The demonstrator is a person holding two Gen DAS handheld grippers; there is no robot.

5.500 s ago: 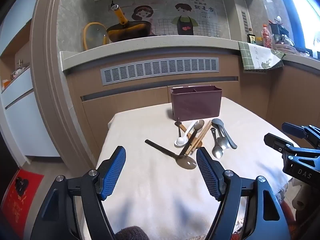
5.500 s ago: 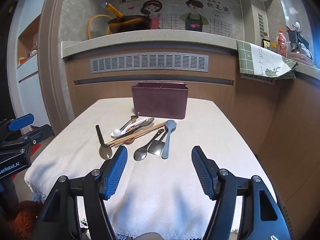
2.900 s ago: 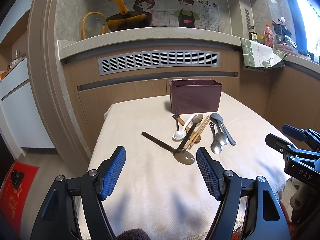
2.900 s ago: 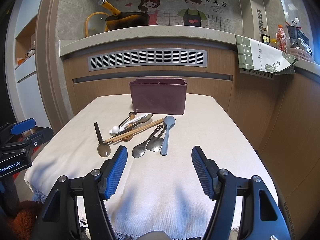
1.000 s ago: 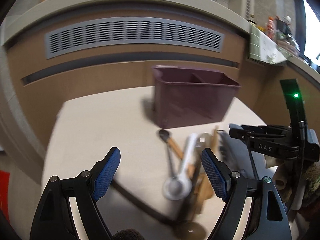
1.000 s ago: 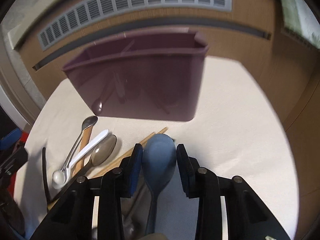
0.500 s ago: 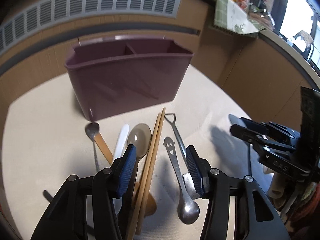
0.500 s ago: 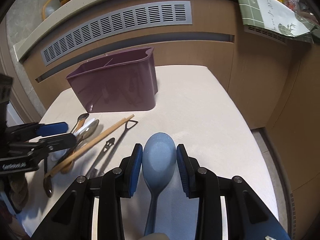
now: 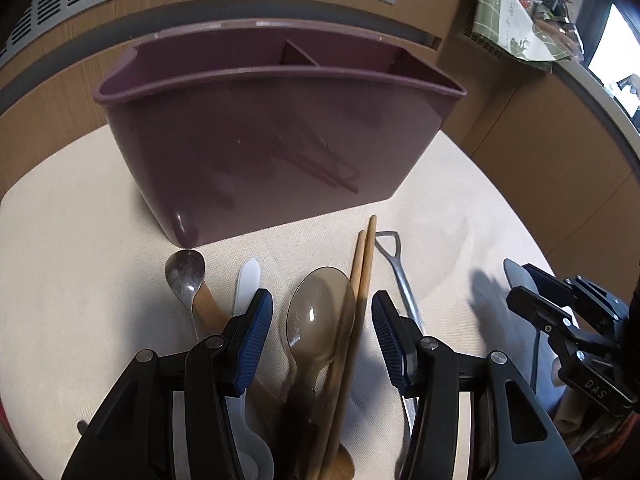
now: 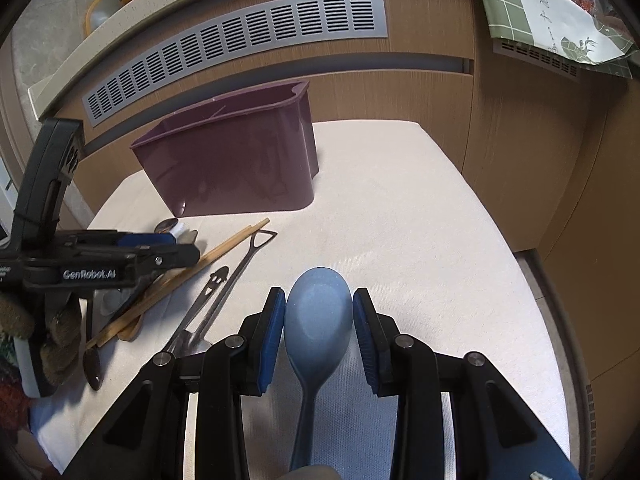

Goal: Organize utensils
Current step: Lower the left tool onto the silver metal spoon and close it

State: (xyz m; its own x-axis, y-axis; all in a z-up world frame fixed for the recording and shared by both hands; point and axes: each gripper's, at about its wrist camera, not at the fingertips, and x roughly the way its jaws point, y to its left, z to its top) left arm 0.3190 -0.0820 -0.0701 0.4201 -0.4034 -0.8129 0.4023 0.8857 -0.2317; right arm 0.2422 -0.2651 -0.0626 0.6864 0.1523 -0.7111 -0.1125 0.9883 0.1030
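Note:
A purple two-compartment utensil holder (image 9: 276, 140) stands on the cloth-covered table (image 9: 60, 280); it also shows in the right wrist view (image 10: 236, 168). My left gripper (image 9: 320, 324) is open, its pads either side of a translucent brown spoon (image 9: 316, 324) and a pair of wooden chopsticks (image 9: 360, 292) lying in the pile. My right gripper (image 10: 319, 322) is shut on a blue spoon (image 10: 318, 320), held above the table to the right of the pile. The left gripper shows in the right wrist view (image 10: 120, 256).
In the pile lie a small metal spoon (image 9: 185, 276), a white spoon (image 9: 249, 280), a metal utensil with a loop handle (image 9: 396, 264) and a smiley-handled spoon (image 10: 208, 292). A wooden counter front with a grey vent (image 10: 236, 48) stands behind the table.
My left gripper has moved down and forward onto the pile, straddling the brown spoon and chopsticks. My right gripper, with the blue spoon, has barely moved.

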